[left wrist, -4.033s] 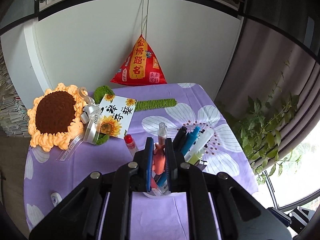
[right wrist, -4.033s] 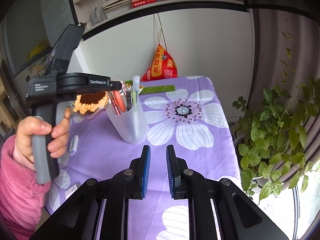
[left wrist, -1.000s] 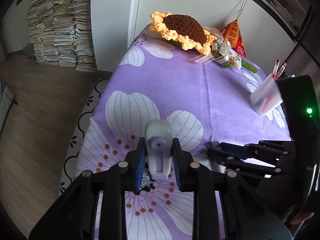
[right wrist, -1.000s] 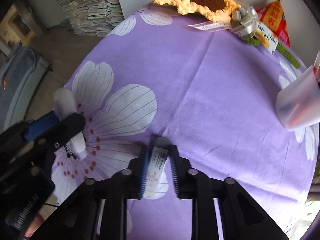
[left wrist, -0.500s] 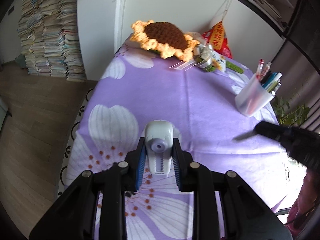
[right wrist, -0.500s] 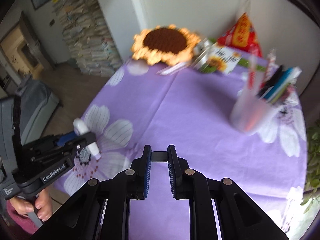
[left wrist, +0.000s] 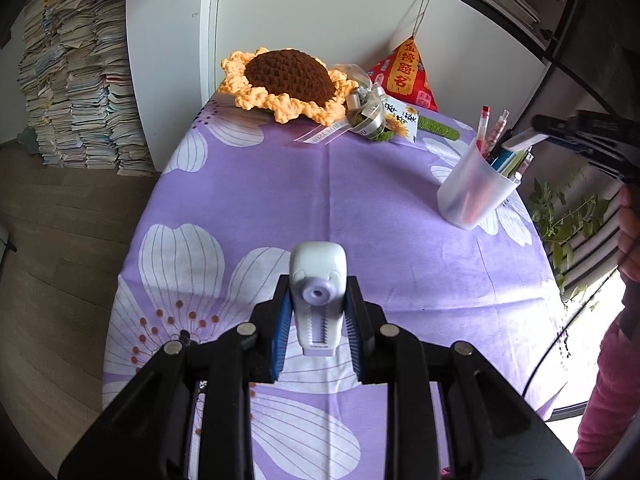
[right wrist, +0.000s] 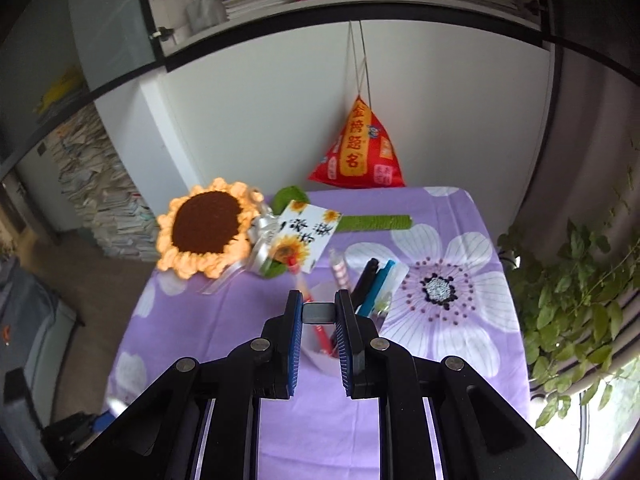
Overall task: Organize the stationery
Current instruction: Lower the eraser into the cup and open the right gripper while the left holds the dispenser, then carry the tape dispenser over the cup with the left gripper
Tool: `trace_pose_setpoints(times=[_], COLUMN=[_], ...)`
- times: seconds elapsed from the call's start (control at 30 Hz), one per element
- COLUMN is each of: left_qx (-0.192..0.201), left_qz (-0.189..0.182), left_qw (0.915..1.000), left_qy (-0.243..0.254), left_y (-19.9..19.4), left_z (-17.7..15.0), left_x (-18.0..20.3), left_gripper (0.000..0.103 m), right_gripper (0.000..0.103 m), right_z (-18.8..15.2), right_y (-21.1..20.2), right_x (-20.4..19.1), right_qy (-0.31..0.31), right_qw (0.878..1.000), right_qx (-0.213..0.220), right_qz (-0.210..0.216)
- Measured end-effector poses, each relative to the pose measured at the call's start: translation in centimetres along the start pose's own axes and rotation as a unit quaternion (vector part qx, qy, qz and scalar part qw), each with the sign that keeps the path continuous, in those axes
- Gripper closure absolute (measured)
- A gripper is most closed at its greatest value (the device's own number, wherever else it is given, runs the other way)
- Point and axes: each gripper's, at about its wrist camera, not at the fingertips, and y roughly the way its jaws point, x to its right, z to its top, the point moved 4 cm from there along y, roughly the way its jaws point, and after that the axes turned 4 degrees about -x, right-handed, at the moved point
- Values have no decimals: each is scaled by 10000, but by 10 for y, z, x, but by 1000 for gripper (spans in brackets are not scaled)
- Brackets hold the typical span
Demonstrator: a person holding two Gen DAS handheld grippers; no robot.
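My left gripper [left wrist: 318, 320] is shut on a white correction tape dispenser [left wrist: 318, 300], held a little above the near part of the purple flowered tablecloth [left wrist: 280, 200]. A translucent white cup [left wrist: 476, 188] full of pens stands at the far right of the table. My right gripper [right wrist: 319, 300] is shut on a small flat eraser [right wrist: 318, 314] and hovers just above the cup [right wrist: 316, 354]. In the left wrist view the right gripper [left wrist: 536, 130] reaches in from the right, with the eraser [left wrist: 520, 141] over the pens.
A crochet sunflower [left wrist: 288, 76] with a ribbon and card lies at the back of the table, beside a red pyramid-shaped bag [left wrist: 404, 76]. Paper stacks [left wrist: 72, 80] stand on the floor to the left. A leafy plant [right wrist: 580, 280] is beyond the right edge.
My right gripper has risen from the tablecloth with the eraser and swung over to the cup. My left gripper has lifted a little with the correction tape and turned toward the cup.
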Motion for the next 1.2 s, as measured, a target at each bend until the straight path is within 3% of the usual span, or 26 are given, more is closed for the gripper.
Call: trace_pose_setpoints(times=[0.13,0.27,0.43,0.7,0.83,1.03,1.2], left_qx=[4,-42,-84,-107,-118,-151,-128], left_qz=[48,84,87,96,84,24,-39], left_qw=[10000,10000,9999,9998,9997,9994,9989], left_qy=[20,30,59,143,205,317,441], left_y=[-1,2,4,6,7,11,11], left_z=[0,0,1,5,7,13,20], left_x=[2,4,8,14,20,33,48], left_gripper=[80,80,80,80,80,80,80], right_gripper=[86,86,86,86,86,77,75], right_z=[-2,-3,1,-2,-3,-18,-40], right_y=[22,34,47,62,54,14,-4], right_x=[4,4,5,8,10,14,14], right_qy=[-53,-1,-55,-62,-38,-147,-470], right_qw=[9996,9998,9996,9996,9994,9995,9984], right_qx=[-158,-210,-184,-234,-337,59,113], right_qz=[-244,-52,-216,-120,22,264,292])
